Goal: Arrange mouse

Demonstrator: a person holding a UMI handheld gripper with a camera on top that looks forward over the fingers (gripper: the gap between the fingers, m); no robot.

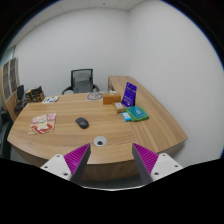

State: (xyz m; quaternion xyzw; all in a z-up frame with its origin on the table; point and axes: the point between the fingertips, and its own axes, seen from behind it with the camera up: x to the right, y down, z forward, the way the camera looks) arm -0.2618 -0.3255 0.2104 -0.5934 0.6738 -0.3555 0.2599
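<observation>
Presently the gripper (106, 160) hangs above the near edge of the wooden table (70, 143), fingers spread wide with nothing between them. The dark mouse (82, 123) lies well beyond them at mid-table. Farther back, a purple box (130, 95) stands upright, and an office chair (81, 80) sits behind the table.

The tabletop (60, 140) shows pale wood grain with a smooth, faintly satin finish. The mouse (82, 123) at 12 o'clock from the claw (106, 160) looks like dark matt plastic. The chair (81, 80) back looks like black mesh.
</observation>
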